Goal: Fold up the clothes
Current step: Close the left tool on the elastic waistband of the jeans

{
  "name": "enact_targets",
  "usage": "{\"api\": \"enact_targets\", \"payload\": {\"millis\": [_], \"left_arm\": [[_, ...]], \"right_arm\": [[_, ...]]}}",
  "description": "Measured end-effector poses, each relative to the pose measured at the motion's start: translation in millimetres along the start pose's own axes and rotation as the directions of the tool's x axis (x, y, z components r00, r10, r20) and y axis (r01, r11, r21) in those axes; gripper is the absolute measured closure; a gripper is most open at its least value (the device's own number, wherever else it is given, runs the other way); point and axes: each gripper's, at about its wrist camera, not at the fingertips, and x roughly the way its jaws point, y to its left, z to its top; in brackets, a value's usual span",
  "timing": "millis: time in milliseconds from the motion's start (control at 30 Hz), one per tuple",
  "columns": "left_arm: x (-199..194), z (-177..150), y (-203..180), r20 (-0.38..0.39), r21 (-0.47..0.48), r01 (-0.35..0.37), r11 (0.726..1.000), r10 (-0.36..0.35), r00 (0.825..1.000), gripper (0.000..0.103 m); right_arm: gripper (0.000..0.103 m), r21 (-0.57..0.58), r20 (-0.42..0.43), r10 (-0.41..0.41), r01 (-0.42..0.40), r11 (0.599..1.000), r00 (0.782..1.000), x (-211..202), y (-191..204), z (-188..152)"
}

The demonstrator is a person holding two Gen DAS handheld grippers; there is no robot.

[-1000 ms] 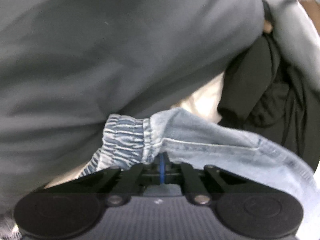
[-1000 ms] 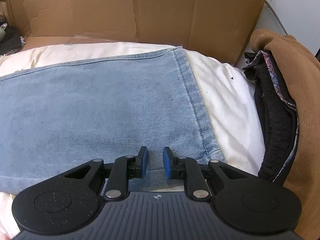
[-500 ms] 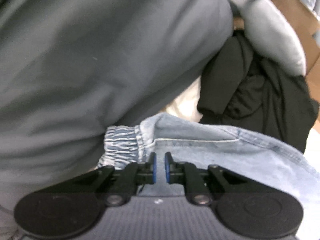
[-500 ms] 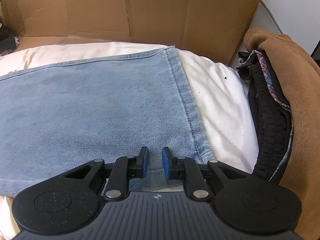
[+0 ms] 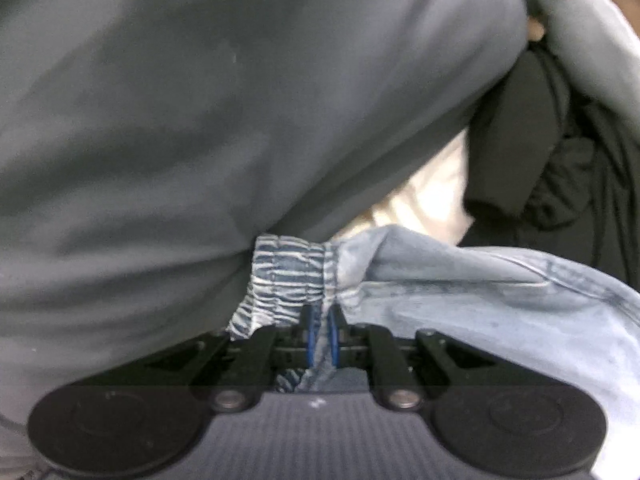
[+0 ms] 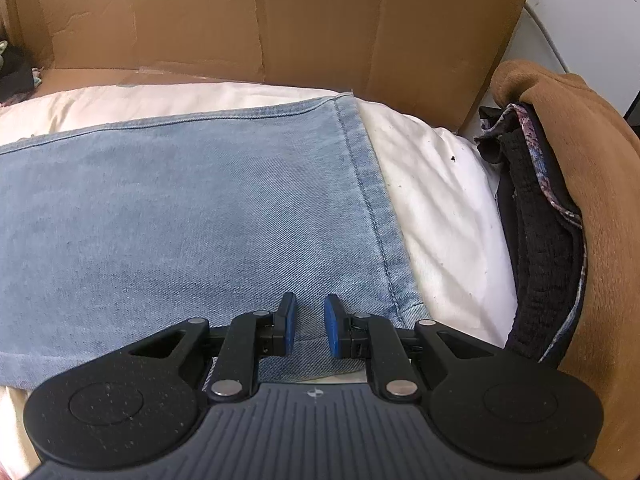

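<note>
The left hand-held gripper (image 5: pixel 320 330) has its blue pads nearly together, pinching a fold of light-blue denim at the gathered elastic waistband (image 5: pixel 290 272) of the jeans (image 5: pixel 480 304). From the pinch the denim bunches and spreads away to the right. Just above and left of the waistband, a broad grey garment (image 5: pixel 220 100) fills most of the left wrist view, blurred. To the far right lies a heap of black clothing (image 5: pixel 540 152), with a strip of cream bedding (image 5: pixel 432 196) showing between it and the grey cloth.

The right hand-held gripper (image 6: pixel 310 330) hangs with a narrow gap between its blue pads, and no cloth is caught in that gap; it sits just above the near corner of a jeans leg (image 6: pixel 180 220). The leg lies flat on the cream bedding (image 6: pixel 440 208), its hem (image 6: pixel 376 208) running from near to far just right of the pads. Further right, a stack of folded clothes rests at the bedding's edge: black knit fabric (image 6: pixel 536 232), with a brown fleece piece (image 6: pixel 592 184) over it. Along the far side stands flattened cardboard (image 6: pixel 300 20).
</note>
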Motion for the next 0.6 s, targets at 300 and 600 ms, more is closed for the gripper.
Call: {"api": "enact_targets", "payload": {"millis": [300, 600], "left_arm": [[20.1, 6.0, -7.4, -0.004, 0.096, -0.023, 0.995, 0.023, 1.0, 0.093], [-22.6, 16.8, -8.8, -0.058, 0.109, -0.001, 0.994, 0.007, 0.998, 0.087]], "right_arm": [[0.083, -0.022, -0.015, -0.023, 0.023, 0.999, 1.0, 4.2, 1.5, 2.9], [0.081, -0.042, -0.016, -0.118, 0.117, 0.992, 0.993, 16.9, 0.4, 16.5]]}}
